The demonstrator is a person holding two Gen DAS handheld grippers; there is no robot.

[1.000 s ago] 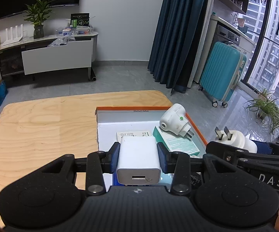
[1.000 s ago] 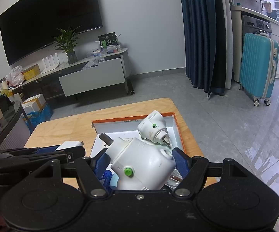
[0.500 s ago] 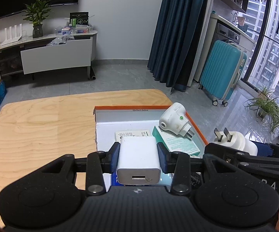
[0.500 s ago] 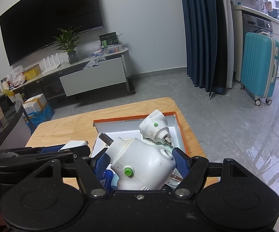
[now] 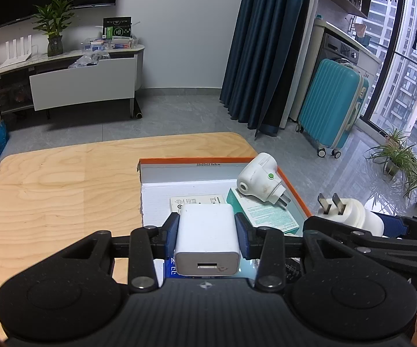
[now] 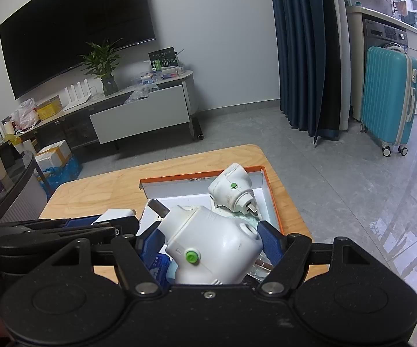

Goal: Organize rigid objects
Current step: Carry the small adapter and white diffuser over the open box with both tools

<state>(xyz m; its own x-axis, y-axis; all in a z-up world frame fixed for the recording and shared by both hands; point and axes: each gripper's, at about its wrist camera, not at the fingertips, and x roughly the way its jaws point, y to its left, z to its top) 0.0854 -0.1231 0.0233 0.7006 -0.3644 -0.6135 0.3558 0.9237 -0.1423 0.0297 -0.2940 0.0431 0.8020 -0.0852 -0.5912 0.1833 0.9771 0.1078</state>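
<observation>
My left gripper [image 5: 207, 232] is shut on a white USB charger cube [image 5: 207, 241] and holds it over the near end of an orange-rimmed white box [image 5: 196, 160]. My right gripper [image 6: 212, 238] is shut on a white plug adapter with a green button [image 6: 214, 248], also above the box [image 6: 202, 176]. This adapter's prongs show at the right of the left wrist view [image 5: 344, 211]. A second white plug adapter [image 5: 262, 182] lies in the box's far right corner, on a green-white leaflet [image 5: 263, 211]; it also shows in the right wrist view [image 6: 231, 190].
The box sits on the right part of a light wooden table [image 5: 49, 196]. A white booklet [image 5: 196, 201] and blue packets [image 6: 159, 264] lie in the box. Beyond the table are a grey floor, a TV cabinet [image 5: 84, 81] and a teal suitcase [image 5: 332, 110].
Both grippers keep their hold and have drifted slightly; the box and table look a little farther away in both views.
</observation>
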